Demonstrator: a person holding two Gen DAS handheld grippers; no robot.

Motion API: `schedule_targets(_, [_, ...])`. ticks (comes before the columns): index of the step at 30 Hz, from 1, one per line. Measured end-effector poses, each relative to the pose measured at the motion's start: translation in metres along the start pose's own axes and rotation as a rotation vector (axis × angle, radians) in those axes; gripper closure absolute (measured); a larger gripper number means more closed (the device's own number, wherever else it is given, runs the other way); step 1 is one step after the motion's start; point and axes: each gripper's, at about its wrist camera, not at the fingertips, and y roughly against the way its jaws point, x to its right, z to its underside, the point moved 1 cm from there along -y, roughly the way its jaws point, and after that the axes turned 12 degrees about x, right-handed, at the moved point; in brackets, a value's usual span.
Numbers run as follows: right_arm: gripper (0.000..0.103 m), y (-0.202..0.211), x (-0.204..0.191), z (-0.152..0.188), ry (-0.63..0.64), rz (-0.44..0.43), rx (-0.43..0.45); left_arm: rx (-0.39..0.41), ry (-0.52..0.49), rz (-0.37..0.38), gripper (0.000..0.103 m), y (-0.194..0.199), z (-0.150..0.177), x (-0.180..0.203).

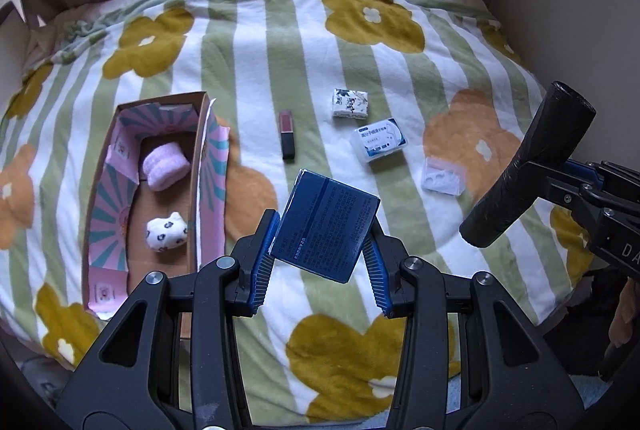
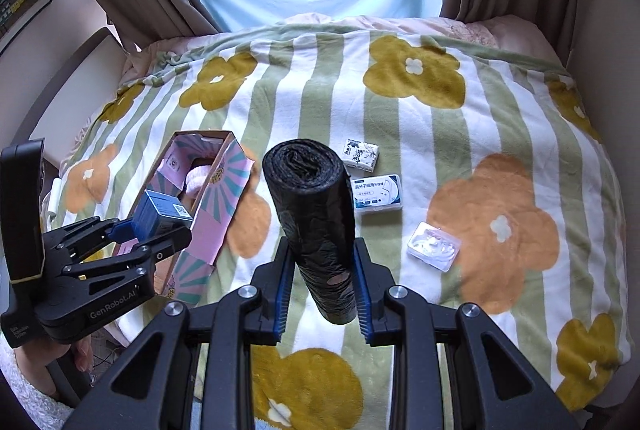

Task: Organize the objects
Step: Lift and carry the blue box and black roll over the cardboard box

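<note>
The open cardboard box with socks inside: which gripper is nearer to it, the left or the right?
Left. The left gripper, holding a blue box, is right beside the cardboard box; the right gripper holds a black roll farther away.

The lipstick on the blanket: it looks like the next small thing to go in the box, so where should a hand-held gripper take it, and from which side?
Grip the lipstick across its narrow width, near the seam between pinkish cap and dark base, coming from straight above. It lies flat on the blanket, long axis pointing away from the camera, clear space on both long sides, so the fingers can likely straddle it there.
</note>
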Motion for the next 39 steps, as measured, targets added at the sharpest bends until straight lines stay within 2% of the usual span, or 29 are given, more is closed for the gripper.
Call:
schedule_targets(9, [0.077, -0.004, -0.044, -0.008, 0.021, -0.02, 0.017, 0.04, 0.036, -0.031, 0.065, 0.028, -0.002, -0.038])
schedule_targets(22, [0.077, -0.043, -0.141, -0.025, 0.079, -0.143, 0.005, 0.053, 0.128, -0.13, 0.065, 0.057, 0.015, -0.129])
schedule_targets(29, [0.077, -0.075, -0.185, -0.033, 0.083, -0.173, -0.026, 0.036, 0.17, -0.162, 0.065, 0.057, 0.028, -0.179])
schedule_targets(39, [0.077, -0.133, -0.226, -0.04, 0.041, -0.203, -0.088, -0.012, 0.2, -0.168, 0.065, 0.034, 0.05, -0.232])
